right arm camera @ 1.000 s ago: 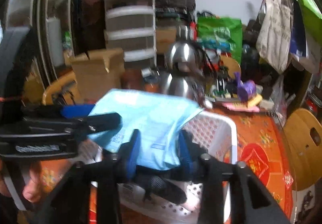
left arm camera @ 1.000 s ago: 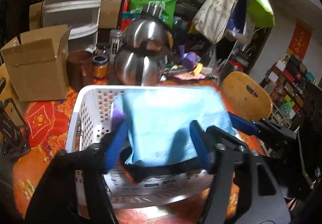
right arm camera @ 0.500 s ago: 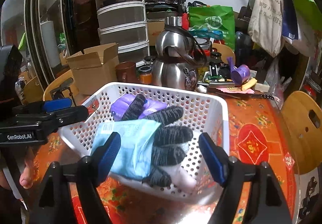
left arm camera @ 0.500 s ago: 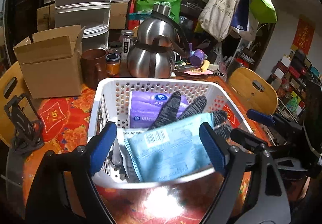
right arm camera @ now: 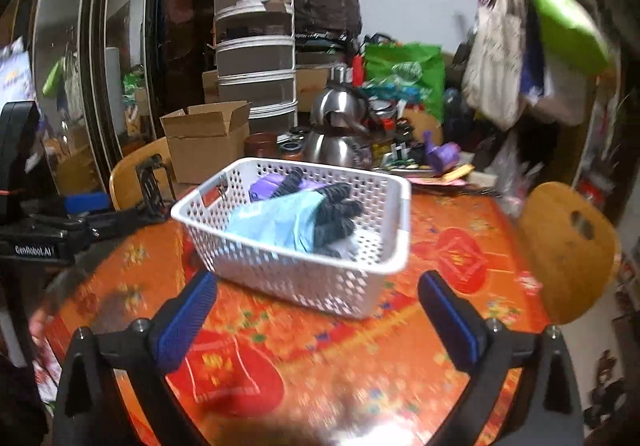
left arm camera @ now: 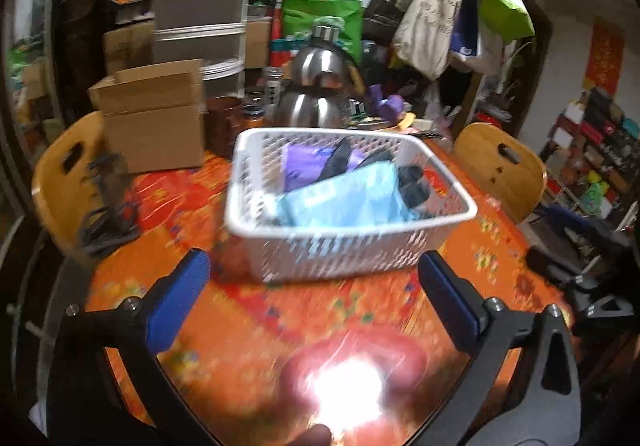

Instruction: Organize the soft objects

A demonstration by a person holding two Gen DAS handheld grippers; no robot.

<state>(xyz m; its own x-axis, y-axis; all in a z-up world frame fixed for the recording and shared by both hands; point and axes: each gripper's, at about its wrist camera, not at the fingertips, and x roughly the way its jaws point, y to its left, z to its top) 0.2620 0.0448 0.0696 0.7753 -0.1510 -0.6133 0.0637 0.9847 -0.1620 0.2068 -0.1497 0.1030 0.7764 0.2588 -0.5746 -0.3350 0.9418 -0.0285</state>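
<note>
A white perforated basket [left arm camera: 348, 246] [right arm camera: 304, 278] stands on the orange-red tablecloth. Inside it lie a light blue soft pack [left arm camera: 344, 197] [right arm camera: 276, 221], a purple pack [left arm camera: 304, 161] [right arm camera: 268, 181] and dark knitted gloves [left arm camera: 412, 185] [right arm camera: 336, 213]. My left gripper [left arm camera: 312, 256] hangs back from the basket's near wall, its jaws opening with nothing between them. My right gripper [right arm camera: 317, 279] is likewise short of the basket, jaws opening and empty. In the right wrist view the left gripper [right arm camera: 80, 221] shows at the left edge.
Behind the basket are a cardboard box [left arm camera: 156, 113], a brown mug [left arm camera: 224, 121] and steel kettles [left arm camera: 316, 93] amid clutter. Wooden chairs [left arm camera: 500, 165] [left arm camera: 64, 181] flank the table. A black stand [left arm camera: 108, 205] sits at the left. Lamp glare [left arm camera: 344, 386] marks the near cloth.
Both grippers let go of the light blue pack, which now lies in the basket. Both pulled back from the basket toward the near table edge, and their jaws spread wide.
</note>
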